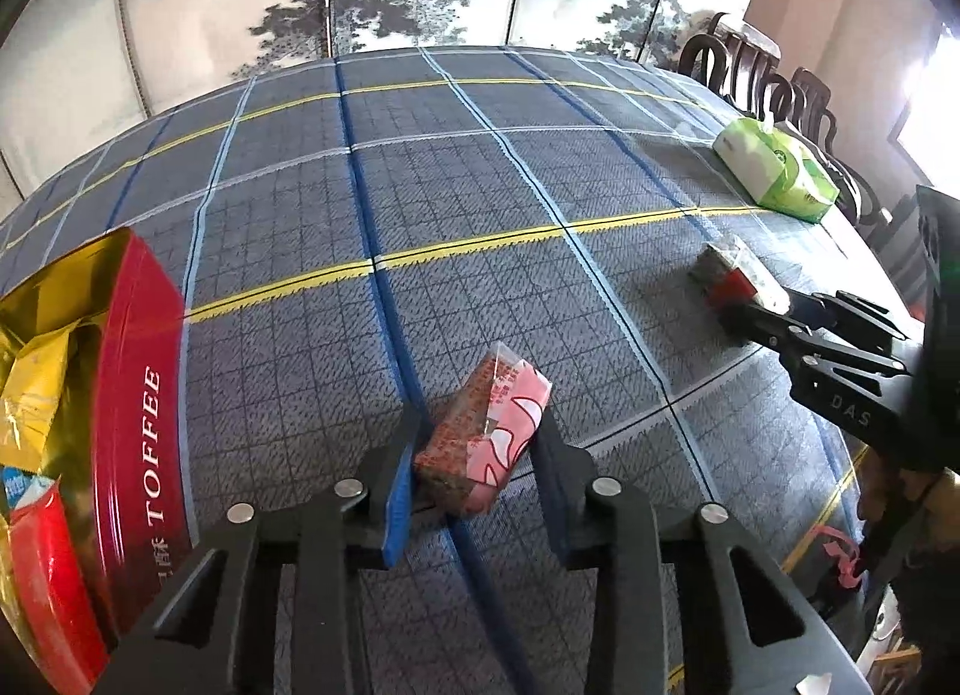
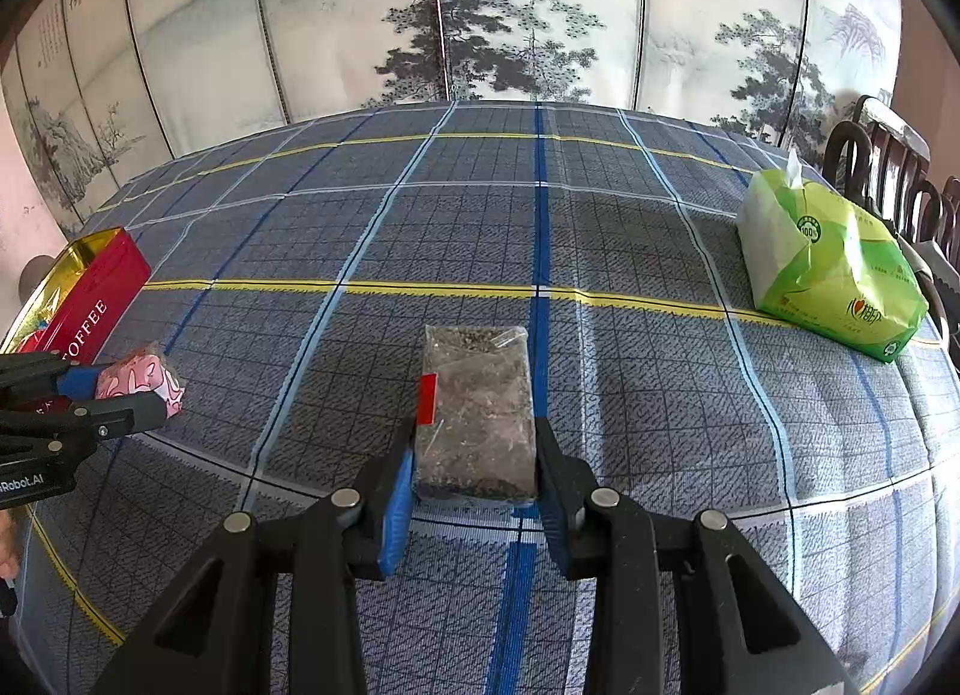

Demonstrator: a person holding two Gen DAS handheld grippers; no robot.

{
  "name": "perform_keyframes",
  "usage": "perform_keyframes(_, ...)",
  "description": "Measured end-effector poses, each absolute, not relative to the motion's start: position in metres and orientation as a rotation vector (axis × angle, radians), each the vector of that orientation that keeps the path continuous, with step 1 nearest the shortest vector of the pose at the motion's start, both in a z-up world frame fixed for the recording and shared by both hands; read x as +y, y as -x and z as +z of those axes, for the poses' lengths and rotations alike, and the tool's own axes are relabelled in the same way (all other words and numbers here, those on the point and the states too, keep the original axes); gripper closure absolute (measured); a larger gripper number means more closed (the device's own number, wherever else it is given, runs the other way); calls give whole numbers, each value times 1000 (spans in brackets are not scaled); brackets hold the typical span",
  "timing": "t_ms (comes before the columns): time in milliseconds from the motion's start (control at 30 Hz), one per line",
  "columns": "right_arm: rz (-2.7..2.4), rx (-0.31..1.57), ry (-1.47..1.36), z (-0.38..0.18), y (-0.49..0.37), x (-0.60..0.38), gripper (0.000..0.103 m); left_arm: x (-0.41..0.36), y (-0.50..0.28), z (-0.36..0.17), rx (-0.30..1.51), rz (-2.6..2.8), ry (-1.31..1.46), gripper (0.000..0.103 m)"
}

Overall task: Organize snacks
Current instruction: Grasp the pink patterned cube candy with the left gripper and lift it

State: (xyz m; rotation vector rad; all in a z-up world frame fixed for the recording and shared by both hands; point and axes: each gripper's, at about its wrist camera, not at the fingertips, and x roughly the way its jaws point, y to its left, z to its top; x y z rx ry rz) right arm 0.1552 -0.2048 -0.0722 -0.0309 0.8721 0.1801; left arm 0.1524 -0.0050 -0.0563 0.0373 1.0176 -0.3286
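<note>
- Room: folding screen [image 2: 480,35] painted with ink pines and mountains stands behind the counter [image 2: 600,215]; the counter wears a grey-blue plaid cloth with yellow and blue lines. Dark wooden chairs [image 1: 774,83] stand at its far right edge.
- Left claw [image 1: 477,455]: pinching a pink-and-red wrapped snack [image 1: 486,437] between its blue pads; the pack is tilted, its lower end at the cloth. The right wrist view shows the same pinch [image 2: 141,386] from the side.
- Red tin [image 1: 144,395] lettered TOFFEE, gold inside, sits open just left of the left claw. It holds yellow and red packets [image 1: 30,395].
- Right claw [image 2: 477,455]: pinching a clear-wrapped dark snack bar [image 2: 477,413] with a red tab on its left edge; both pads press its long sides. The bar lies flat on the cloth, near the counter's middle.
- Green-and-white tissue pack [image 2: 828,269] rests at the right side of the counter, well apart from both snacks, one tissue poking up.
</note>
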Motion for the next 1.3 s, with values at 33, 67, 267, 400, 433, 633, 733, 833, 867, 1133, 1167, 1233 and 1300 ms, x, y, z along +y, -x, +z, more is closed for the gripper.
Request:
perform_keyframes(33, 180, 872, 31, -72, -156, -204, 67, -5, -152, -56, 1019, -324, -34, 73)
perform_keyframes(67, 180, 872, 31, -72, -155, -205, 67, -4, -151, -56, 1019, -321, -32, 73)
perform_keyframes(267, 177, 872, 35, -72, -156, -205, 67, -4, -147, -53, 1017, -277, -49, 74)
perform_keyframes(400, 170, 873, 44, -73, -157, -203, 67, -3, -144, -50, 1019, -265, -44, 74)
perform_keyframes(433, 169, 873, 45, -73, -156, -203, 67, -3, -143, -49, 1017, -263, -42, 74)
perform_keyframes(633, 163, 872, 55, -74, -154, -201, 67, 0, -137, -44, 1018, -245, -39, 75)
perform_keyframes(733, 157, 873, 67, -74, -154, -199, 67, 3, -133, -41, 1016, -238, -32, 75)
perform_keyframes(833, 155, 873, 70, -74, -153, -198, 67, 5, -130, -38, 1015, -228, -28, 75)
perform_keyframes(867, 155, 873, 70, -74, -153, -198, 67, 6, -129, -35, 1012, -223, -23, 75)
perform_keyframes(1133, 155, 873, 70, -74, -153, -198, 67, 8, -120, -15, 961, -178, -50, 75)
perform_keyframes(1167, 154, 873, 71, -74, -153, -198, 67, 8, -119, -12, 955, -180, -48, 75)
perform_keyframes(1233, 154, 873, 71, -74, -153, -198, 67, 10, -117, -4, 939, -186, -39, 75)
perform_keyframes(1300, 154, 873, 71, -74, -153, -198, 67, 12, -116, 3, 920, -183, -35, 75)
